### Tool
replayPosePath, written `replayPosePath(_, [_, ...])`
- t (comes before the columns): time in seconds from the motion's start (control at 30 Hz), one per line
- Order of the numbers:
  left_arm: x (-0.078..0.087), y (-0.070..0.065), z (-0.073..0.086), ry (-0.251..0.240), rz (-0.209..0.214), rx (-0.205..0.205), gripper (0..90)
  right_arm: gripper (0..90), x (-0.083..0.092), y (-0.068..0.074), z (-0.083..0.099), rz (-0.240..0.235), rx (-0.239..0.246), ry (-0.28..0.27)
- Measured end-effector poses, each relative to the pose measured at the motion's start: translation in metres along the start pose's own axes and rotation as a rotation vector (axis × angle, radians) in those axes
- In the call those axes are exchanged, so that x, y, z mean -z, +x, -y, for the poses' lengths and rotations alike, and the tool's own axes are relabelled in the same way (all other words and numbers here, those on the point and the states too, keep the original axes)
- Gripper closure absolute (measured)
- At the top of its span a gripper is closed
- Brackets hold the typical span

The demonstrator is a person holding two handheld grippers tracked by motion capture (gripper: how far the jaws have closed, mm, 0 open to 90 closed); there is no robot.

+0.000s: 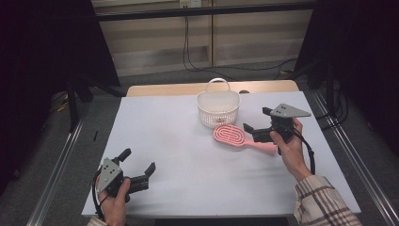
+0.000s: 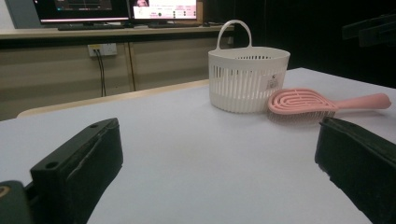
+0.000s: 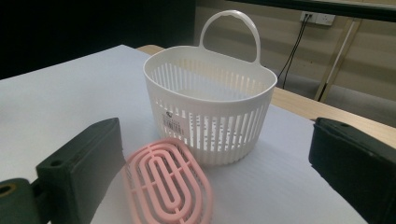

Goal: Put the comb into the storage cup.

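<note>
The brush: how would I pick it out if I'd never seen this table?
Find the pale table, then the white slatted basket standing near its far edge. The brush lies flat just in front of the basket, its handle pointing toward the right gripper. It is the one pink thing there, with an oval head of looping ribs.

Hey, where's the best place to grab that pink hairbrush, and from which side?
Probably the pink hairbrush is best taken by its narrow handle, which lies flat pointing toward the right gripper. Come from the right, jaws straddling the handle. The wide slotted head sits beside the white basket, leaving little room there.
</note>
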State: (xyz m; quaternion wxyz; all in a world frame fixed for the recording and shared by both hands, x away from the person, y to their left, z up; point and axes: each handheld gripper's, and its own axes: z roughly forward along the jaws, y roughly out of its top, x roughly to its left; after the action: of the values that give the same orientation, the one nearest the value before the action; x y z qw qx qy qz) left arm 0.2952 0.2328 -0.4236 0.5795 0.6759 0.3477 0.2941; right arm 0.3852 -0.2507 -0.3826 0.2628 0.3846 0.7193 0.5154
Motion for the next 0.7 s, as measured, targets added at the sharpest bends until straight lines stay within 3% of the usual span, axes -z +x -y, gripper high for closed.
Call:
replayPosePath(0.1, [0.0,0.0,0.0,-0.007,0.001,0.004,1.1,2.2,-0.003,-0.002,-0.003,-0.025,-0.002,0.02])
replayPosePath(0.3, [0.0,0.0,0.0,-0.003,0.004,-0.006,1.1,1.1,-0.01,-0.007,-0.009,-0.029,-0.019,0.046])
replayPosePath(0.43, [0.0,0.0,0.0,-0.002,-0.009,0.007,1.1,2.7,-0.015,-0.009,-0.013,-0.03,-0.019,0.078])
replayPosePath(0.53, [0.0,0.001,0.0,-0.001,-0.011,0.006,1.1,4.2,-0.018,-0.01,-0.015,-0.066,-0.033,0.091])
replayPosePath(0.63, [0.0,0.001,0.0,0.001,-0.013,0.001,1.1,2.5,-0.021,-0.01,-0.018,-0.059,-0.022,0.104])
replayPosePath(0.7, [0.0,0.001,0.0,0.001,-0.009,0.0,1.1,3.5,-0.026,-0.011,-0.02,-0.08,-0.025,0.137])
